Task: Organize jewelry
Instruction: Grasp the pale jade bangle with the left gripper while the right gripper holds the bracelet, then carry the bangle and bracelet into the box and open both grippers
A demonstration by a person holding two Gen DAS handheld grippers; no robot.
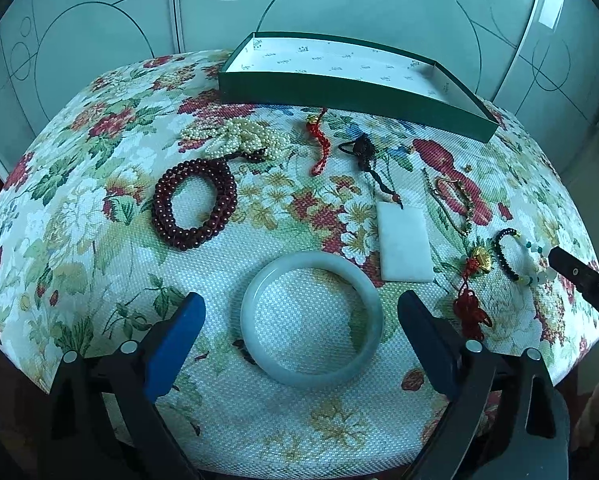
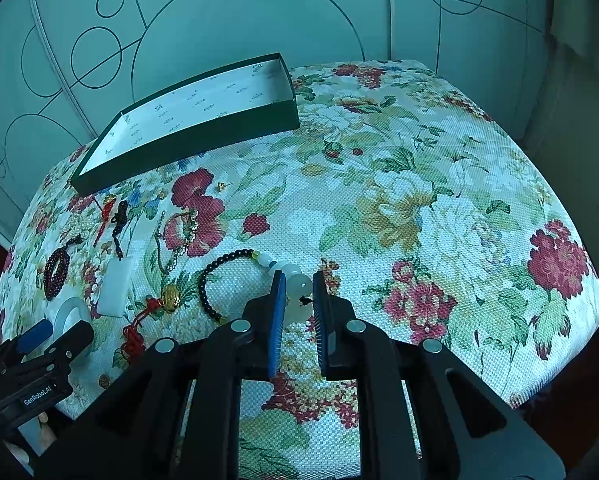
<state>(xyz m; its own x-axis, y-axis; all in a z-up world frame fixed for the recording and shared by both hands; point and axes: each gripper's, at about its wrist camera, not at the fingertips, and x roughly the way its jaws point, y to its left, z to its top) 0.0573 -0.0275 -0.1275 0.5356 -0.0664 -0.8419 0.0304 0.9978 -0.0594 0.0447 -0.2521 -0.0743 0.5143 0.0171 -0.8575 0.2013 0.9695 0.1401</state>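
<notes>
While the jade bangle (image 1: 311, 320) lies untouched, left gripper (image 1: 301, 312) (jaws wide) straddles it.

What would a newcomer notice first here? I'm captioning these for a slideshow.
A pale green bangle lies on the flowered cloth between the left gripper's open jaws. The right gripper pinches the white beads of a black-and-white bracelet. An empty green box sits behind.
</notes>
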